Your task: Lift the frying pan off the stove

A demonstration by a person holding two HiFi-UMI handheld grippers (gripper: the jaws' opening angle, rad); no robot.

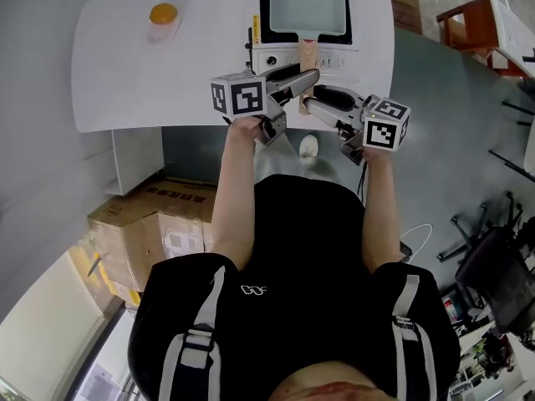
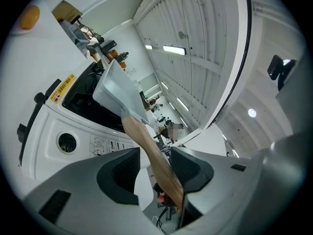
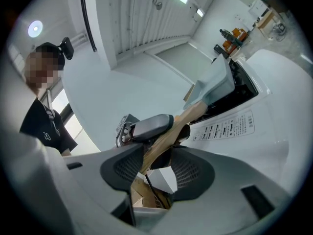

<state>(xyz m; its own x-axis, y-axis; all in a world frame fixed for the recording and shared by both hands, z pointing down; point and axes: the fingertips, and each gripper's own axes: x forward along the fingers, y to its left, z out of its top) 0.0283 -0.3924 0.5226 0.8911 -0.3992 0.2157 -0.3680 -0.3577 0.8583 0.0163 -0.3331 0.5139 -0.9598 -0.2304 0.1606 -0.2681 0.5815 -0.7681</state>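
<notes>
Frying pan [image 1: 305,2]: smooth matt grey, metal-looking.
Handle [image 1: 308,53]: bare light wood with visible grain.
Stove [image 1: 276,59]: glossy white plastic casing.
Table [image 1: 125,65]: smooth matt white.
Right gripper [image 3: 155,163] pads [image 3: 187,169]: matt grey plastic, fine mesh texture.
Box [image 1: 146,224], seven o'clock in the head view: plain brown cardboard.

Black short-sleeved shirt [image 1: 292,241], small white chest logo [image 1: 253,290]; grey buckled shoulder straps [image 1: 196,341].
</notes>
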